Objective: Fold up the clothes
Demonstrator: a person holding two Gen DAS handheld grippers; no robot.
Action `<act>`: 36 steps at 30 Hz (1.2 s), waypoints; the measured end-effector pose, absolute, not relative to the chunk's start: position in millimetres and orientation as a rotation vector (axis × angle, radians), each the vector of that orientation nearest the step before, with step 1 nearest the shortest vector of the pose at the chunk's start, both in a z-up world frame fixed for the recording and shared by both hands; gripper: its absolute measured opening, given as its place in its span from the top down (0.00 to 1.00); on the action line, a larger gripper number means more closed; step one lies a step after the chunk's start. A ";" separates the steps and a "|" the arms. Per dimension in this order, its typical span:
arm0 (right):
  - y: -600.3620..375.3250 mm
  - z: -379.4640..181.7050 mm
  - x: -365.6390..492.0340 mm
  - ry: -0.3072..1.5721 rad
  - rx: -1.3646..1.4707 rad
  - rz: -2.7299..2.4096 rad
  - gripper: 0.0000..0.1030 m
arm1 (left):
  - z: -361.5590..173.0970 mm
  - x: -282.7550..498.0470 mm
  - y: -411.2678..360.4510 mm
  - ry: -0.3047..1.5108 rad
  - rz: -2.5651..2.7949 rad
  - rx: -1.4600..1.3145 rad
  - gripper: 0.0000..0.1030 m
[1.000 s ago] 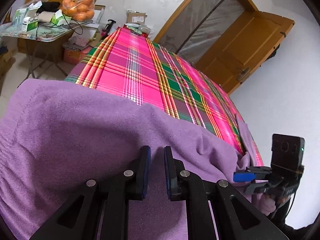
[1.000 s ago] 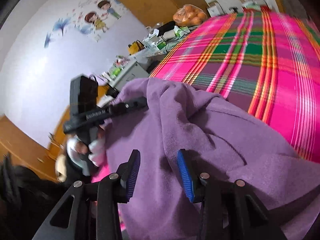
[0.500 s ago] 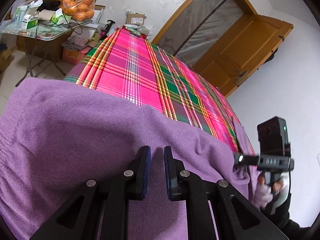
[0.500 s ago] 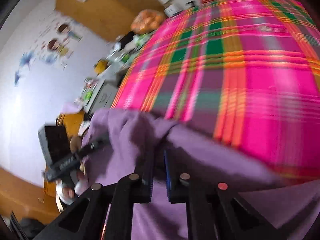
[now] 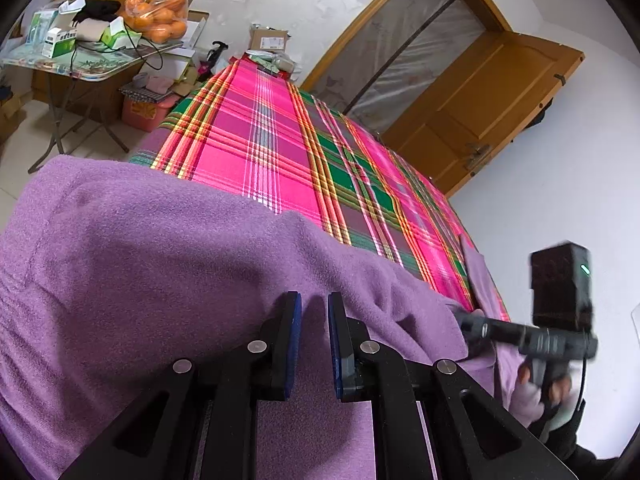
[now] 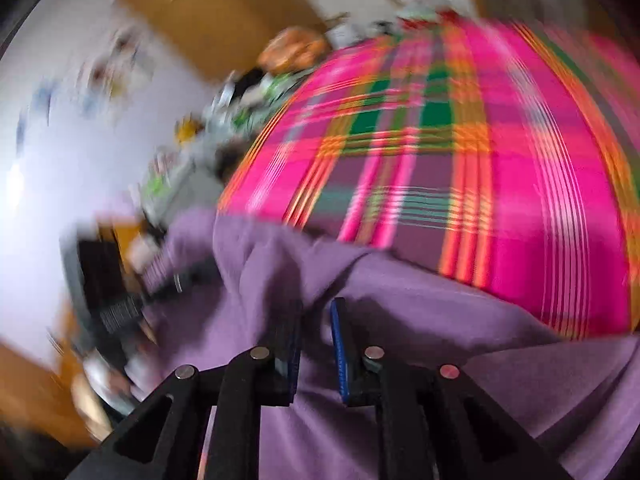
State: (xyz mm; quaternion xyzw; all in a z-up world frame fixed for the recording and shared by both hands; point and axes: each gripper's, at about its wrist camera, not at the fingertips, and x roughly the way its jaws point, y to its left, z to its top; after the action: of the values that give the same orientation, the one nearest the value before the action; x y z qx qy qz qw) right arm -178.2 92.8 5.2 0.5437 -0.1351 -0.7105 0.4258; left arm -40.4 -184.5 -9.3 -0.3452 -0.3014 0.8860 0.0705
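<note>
1. Desk point(image 5: 100, 74), far left: folding legs, cluttered with boxes, a cable and a bag of oranges point(image 5: 158, 10). Not part of the task.

2. Bed point(image 5: 280, 152), centre: pink, green and orange plaid cover, running far toward the wooden door point(image 5: 480, 100).

3. Garment point(image 5: 160, 264), near end of the bed: purple fleece, spread wide on the left, bunched into a raised ridge toward the right. Judged light, soft and limp, with a napped surface that should not slip between pads; it will sag and trail where unsupported. Best taken at an edge or corner, one grip at each end of the same hem, so the fold line stays straight.

4. Left gripper point(image 5: 314, 312), near centre: blue pads close together over the fleece with a narrow gap. Whether cloth is pinched between them cannot be told.

5. Right gripper point(image 6: 316, 320), near right, held in a hand point(image 5: 540, 384): own view blurred. A ridge of fleece rises between the pads; the jaws are opening slightly and a gap shows either side of the fold, so the hold looks loose at best. In the left view its tip sits buried in the bunched edge.
</note>
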 end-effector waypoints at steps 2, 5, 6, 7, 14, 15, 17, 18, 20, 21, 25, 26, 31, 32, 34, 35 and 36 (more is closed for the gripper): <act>99.5 -6.4 -190.8 -0.490 1.412 -1.694 0.84 | -9.1 -40.1 -184.5 -0.906 2.665 -1.039 0.88; 90.6 -12.3 -193.3 -0.474 1.453 -1.670 0.83 | -9.1 -39.7 -184.5 -0.907 2.665 -1.039 0.88; 87.5 -14.0 -193.0 -0.472 1.467 -1.661 0.82 | -9.0 -39.6 -184.5 -0.907 2.665 -1.039 0.88; 84.2 -16.0 -194.0 -0.477 1.480 -1.654 0.81 | -8.9 -39.5 -184.6 -0.907 2.665 -1.039 0.88; 65.4 -6.9 -205.6 -0.462 1.403 -1.734 0.95 | -9.2 -39.5 -186.4 -0.909 2.665 -1.036 0.88; 67.5 -1.9 -209.6 -0.464 1.381 -1.749 0.95 | -9.3 -39.6 -186.4 -0.909 2.665 -1.036 0.88; 71.5 8.2 -218.4 -0.468 1.338 -1.780 0.95 | -9.7 -40.0 -186.3 -0.909 2.665 -1.036 0.88; 69.6 9.7 -222.7 -0.462 1.337 -1.785 0.95 | -9.8 -40.0 -186.3 -0.908 2.664 -1.036 0.88; 63.1 7.8 -231.9 -0.437 1.357 -1.792 0.95 | -9.8 -39.9 -186.6 -0.909 2.663 -1.034 0.88; 59.1 4.3 -236.8 -0.418 1.376 -1.794 0.95 | -9.8 -39.7 -186.7 -0.910 2.662 -1.032 0.88; 55.1 -12.2 -252.0 -0.431 1.456 -1.737 0.95 | -10.3 -38.6 -186.0 -0.914 2.662 -1.028 0.88; 57.6 -14.2 -253.8 -0.456 1.462 -1.722 0.95 | -10.3 -38.3 -185.8 -0.915 2.661 -1.027 0.88; 62.2 -0.1 -243.6 -0.437 1.397 -1.681 0.74 | -9.2 -39.1 -185.1 -0.915 2.662 -1.025 0.88; 60.9 1.4 -240.2 -0.417 1.395 -1.656 0.73 | -9.0 -39.3 -185.0 -0.915 2.662 -1.026 0.88; 58.0 -0.7 -234.3 -0.364 1.411 -1.652 0.73 | -9.1 -39.4 -185.0 -0.914 2.663 -1.027 0.88; 57.8 -3.2 -232.4 -0.351 1.421 -1.654 0.73 | -9.2 -39.3 -185.0 -0.914 2.663 -1.027 0.88; 56.0 -7.7 -232.6 -0.341 1.442 -1.655 0.73 | -9.0 -39.4 -185.0 -0.914 2.663 -1.027 0.88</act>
State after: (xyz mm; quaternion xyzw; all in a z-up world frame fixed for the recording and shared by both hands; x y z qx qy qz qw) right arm -232.6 56.0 -7.7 0.5817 -0.1374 -0.6675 0.4442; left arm -39.4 -185.0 -9.0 -0.3417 -0.3043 0.8862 0.0721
